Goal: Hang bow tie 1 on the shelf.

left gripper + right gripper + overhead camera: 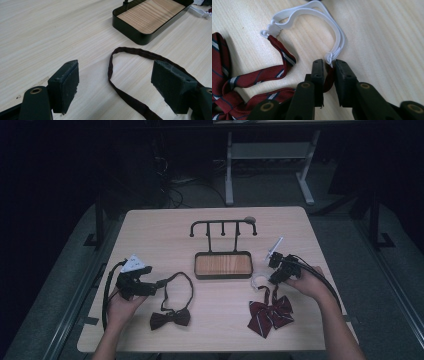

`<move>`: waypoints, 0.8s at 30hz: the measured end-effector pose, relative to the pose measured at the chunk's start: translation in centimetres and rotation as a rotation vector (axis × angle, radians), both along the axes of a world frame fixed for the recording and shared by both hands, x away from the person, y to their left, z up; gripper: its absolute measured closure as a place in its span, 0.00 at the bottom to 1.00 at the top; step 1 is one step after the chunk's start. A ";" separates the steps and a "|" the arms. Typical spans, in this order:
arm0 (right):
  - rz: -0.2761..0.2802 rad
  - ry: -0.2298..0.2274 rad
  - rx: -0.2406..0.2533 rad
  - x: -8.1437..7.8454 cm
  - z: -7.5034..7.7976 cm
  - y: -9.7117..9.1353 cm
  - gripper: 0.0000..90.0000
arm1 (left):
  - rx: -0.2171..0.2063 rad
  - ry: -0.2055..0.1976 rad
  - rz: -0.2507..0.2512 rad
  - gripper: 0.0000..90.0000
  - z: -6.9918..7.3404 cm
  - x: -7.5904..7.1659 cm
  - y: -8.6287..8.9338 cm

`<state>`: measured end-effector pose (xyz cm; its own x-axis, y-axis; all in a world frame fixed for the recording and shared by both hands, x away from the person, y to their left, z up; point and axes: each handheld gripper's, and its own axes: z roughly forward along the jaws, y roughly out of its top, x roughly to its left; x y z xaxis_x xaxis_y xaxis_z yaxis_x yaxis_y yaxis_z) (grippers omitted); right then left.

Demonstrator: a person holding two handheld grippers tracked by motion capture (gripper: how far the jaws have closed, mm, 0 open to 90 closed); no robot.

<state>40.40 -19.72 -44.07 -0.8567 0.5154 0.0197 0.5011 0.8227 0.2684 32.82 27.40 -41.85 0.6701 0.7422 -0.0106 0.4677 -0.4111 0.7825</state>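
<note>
A dark maroon bow tie (pixel 170 318) lies at the table's front left, its strap loop (pixel 130 51) stretching away from it. My left gripper (pixel 159 284) rests low beside that loop, open, and the strap runs across the gap between its pads (pixel 115 85) without touching them. A red striped bow tie (pixel 270 314) lies at the front right with a white elastic band (pixel 312 12) on its strap. My right gripper (pixel 329 66) is shut on the red strap end just below the elastic's knot, seen from above (pixel 272 279) close to the tray's right corner.
A black tray (pixel 222 265) with a wooden floor stands mid-table, and a black hook rack (pixel 223 224) rises behind it. The tray's near wall (pixel 140 37) is just beyond the left gripper. A desk frame stands on the floor past the table's far edge.
</note>
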 end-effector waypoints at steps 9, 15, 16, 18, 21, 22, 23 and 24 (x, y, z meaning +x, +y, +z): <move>0.014 0.031 0.026 -0.1 0.0 0.0 0.96 | -0.016 0.000 0.008 0.25 0.0 0.0 0.2; 0.028 0.036 0.032 -0.6 0.5 -0.2 0.96 | -0.015 0.001 0.008 0.25 0.0 0.0 0.1; 0.031 0.036 0.037 -0.6 0.6 -0.2 0.96 | -0.016 0.004 0.008 0.25 0.0 0.0 0.1; 0.034 0.039 0.041 -0.8 0.9 -0.2 0.96 | -0.004 0.006 -0.002 0.25 0.0 0.0 0.1; 0.042 0.034 0.045 -1.3 1.6 -0.5 0.96 | -0.011 0.005 0.002 0.25 0.0 0.0 0.1; 0.042 0.034 0.045 -1.3 1.6 -0.5 0.96 | -0.006 0.005 -0.001 0.25 0.0 0.0 0.1; 0.050 0.025 0.047 -1.5 2.1 -0.5 0.96 | -0.008 0.006 -0.001 0.25 0.0 0.0 0.1; 0.050 0.025 0.047 -1.5 2.1 -0.5 0.96 | -0.008 0.006 -0.001 0.25 0.0 0.0 0.1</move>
<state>38.90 -20.25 -42.00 -0.8802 0.4701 0.0648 0.4669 0.8335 0.2955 32.86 27.54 -41.87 0.6710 0.7411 -0.0203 0.4717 -0.4056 0.7829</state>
